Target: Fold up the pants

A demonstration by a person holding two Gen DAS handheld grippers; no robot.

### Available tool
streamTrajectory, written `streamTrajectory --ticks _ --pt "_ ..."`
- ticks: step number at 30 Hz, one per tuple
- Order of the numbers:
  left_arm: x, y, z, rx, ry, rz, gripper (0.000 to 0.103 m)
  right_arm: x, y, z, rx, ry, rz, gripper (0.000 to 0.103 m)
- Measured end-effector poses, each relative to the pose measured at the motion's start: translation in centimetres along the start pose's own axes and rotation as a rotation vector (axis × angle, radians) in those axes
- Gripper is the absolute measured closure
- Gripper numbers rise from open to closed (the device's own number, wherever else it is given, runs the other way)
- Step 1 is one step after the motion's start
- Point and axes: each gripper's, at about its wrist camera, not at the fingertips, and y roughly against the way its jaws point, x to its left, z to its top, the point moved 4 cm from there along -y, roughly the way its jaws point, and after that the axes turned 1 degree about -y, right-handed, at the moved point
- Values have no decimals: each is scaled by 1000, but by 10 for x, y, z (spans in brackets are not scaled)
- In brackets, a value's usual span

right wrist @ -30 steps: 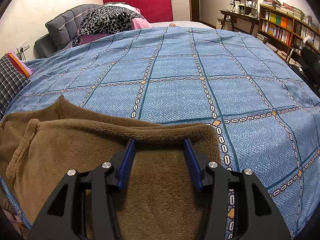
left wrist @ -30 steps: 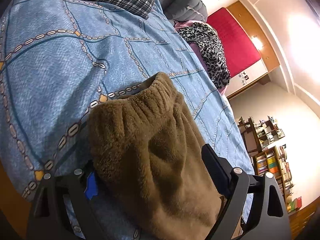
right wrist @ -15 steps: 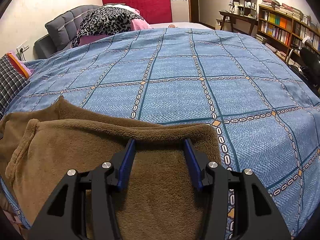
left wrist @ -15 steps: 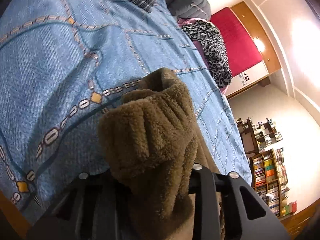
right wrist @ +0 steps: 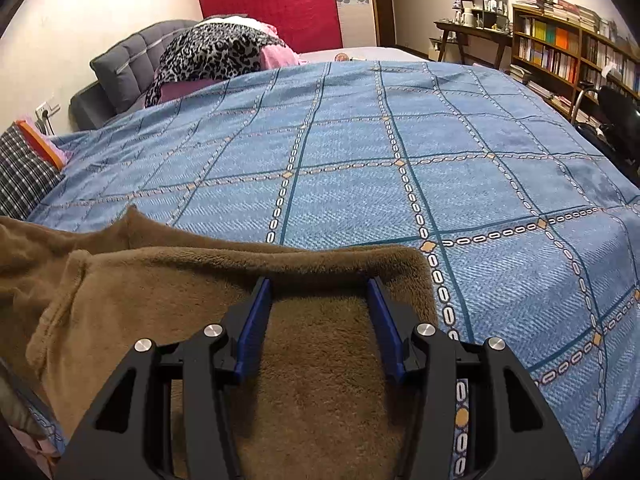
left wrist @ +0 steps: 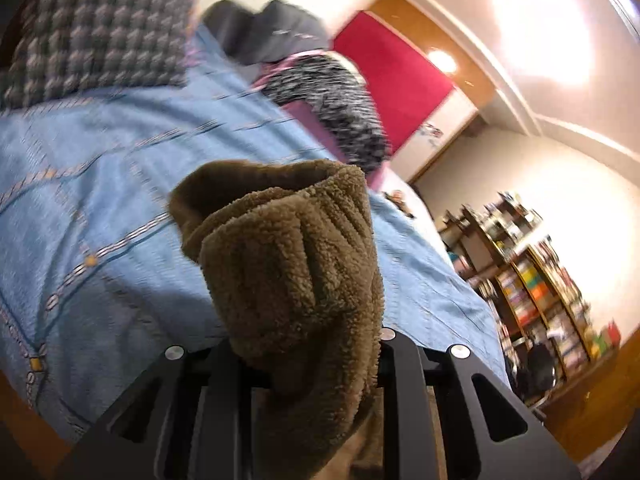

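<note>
Leopard-print throw [right wrist: 212, 54] and plaid pillow [right wrist: 24, 172] beyond the pants [right wrist: 208, 276].

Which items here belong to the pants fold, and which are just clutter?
In the job:
- brown fleece pants, elastic waistband end bunched in the left gripper
- right gripper, jaws apart over the pants
- blue chain-patterned bedspread, the work surface

Lying about:
- leopard-print blanket
- checked pillow
- grey tufted headboard
- wooden bookshelf
</note>
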Motion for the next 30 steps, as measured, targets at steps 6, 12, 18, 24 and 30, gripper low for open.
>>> streamTrajectory --ticks 6,12,18,24,30 --pt "-85 6 -13 13 -161 -105 82 -5 22 -1 -51 -45 35 52" --pt "-170 4 -52 52 -341 -181 82 -25 39 -7 -83 -102 56 52" --pt "-235 -15 -111 145 -497 -240 82 -46 51 -18 -99 -150 71 52" --pt "-272 -45 -174 252 -647 -240 82 -67 57 -29 -102 -195 79 52" --pt "-284 -83 -235 337 -791 -187 69 -82 58 -39 -92 -234 82 52"
